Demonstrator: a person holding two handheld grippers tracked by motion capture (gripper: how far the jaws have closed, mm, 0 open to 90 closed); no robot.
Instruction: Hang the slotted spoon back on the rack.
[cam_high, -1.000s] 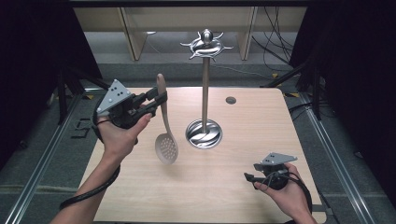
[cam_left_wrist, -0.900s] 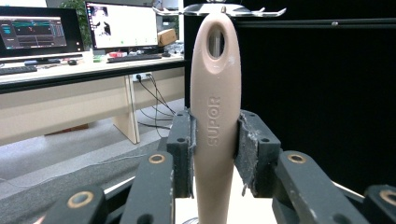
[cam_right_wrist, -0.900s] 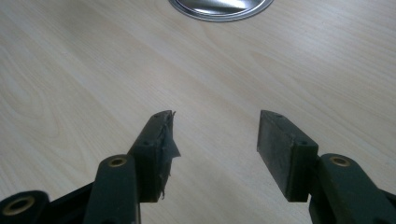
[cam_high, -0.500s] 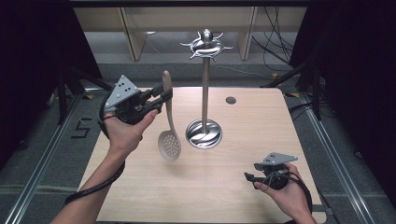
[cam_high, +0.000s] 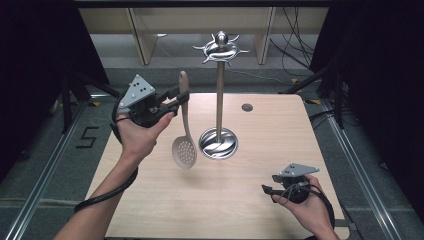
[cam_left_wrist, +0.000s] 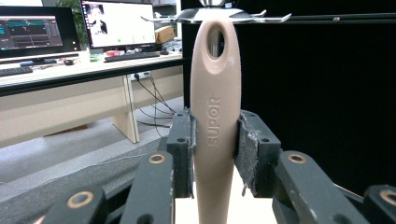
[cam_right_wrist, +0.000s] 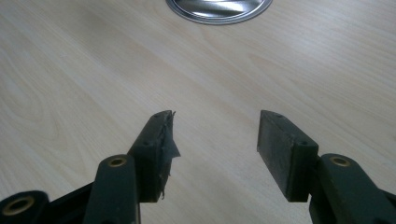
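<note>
My left gripper (cam_high: 181, 98) is shut on the handle of a beige slotted spoon (cam_high: 184, 150), which hangs upright above the table, bowl down. In the left gripper view both pads clamp the spoon handle (cam_left_wrist: 215, 121). Its hanging hole (cam_left_wrist: 215, 39) sits just below the hook ring (cam_left_wrist: 219, 16) of the metal stand. The stand's pole (cam_high: 219, 100) rises from a round base (cam_high: 218, 143) just right of the spoon, topped by a hook crown (cam_high: 220, 48). My right gripper (cam_high: 265, 190) rests low at the table's front right, open with nothing between the pads (cam_right_wrist: 214, 140), facing the stand base (cam_right_wrist: 219, 9).
The wooden table (cam_high: 280, 130) has a small round hole (cam_high: 247, 107) near its far edge. Dark curtains flank both sides, and wooden shelf legs (cam_high: 142, 42) stand behind. A desk with monitors (cam_left_wrist: 116, 23) lies beyond in the left gripper view.
My left hand has lifted the spoon a little and brought it closer to the stand; the handle now stands more upright. The right gripper has stayed in place.
</note>
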